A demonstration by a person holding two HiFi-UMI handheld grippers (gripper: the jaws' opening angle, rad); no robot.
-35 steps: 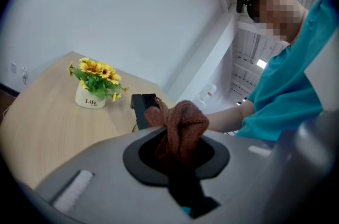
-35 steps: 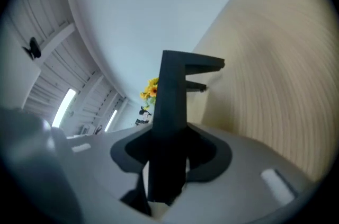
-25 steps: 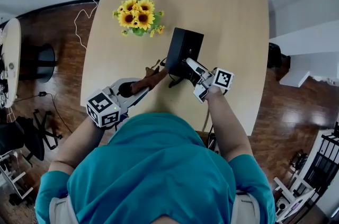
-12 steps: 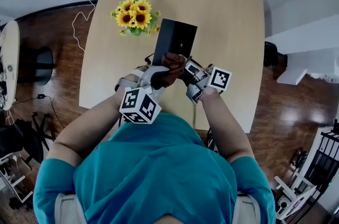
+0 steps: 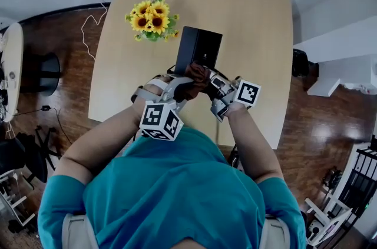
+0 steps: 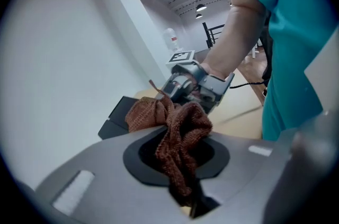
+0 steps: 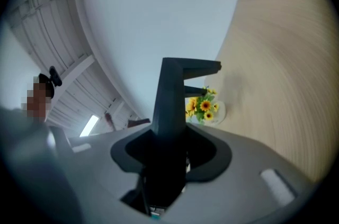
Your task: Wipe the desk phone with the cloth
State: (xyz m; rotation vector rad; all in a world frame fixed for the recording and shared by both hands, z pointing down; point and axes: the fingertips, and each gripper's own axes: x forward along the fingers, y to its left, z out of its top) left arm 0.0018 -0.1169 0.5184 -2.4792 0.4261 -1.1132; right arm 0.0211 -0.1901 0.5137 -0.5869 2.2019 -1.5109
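- Here, I steadied the desk phone (image 5: 199, 49) at its near end with my right gripper (image 5: 214, 83), in my judgement so that it would not slide on the table (image 5: 259, 18) under the wiping load.
- The right gripper's jaws stood partly apart and were clamped on the phone's dark body, which filled the gap between them in the right gripper view.
- My left gripper (image 5: 187, 84) was closed on the brown cloth (image 6: 177, 133), and a bunched wad stuck out past the jaw tips.
- That hold looked deliberate: the soft wad, not the hard jaws, was presented to the phone.
- The wad lay at the phone's near edge, just beside the right gripper. I could not tell whether it pressed on the surface or only touched it.
- The phone stood on the table on my side of its middle. The sunflowers (image 5: 152, 18) stood near its far left corner, apart from it and outside the working area.
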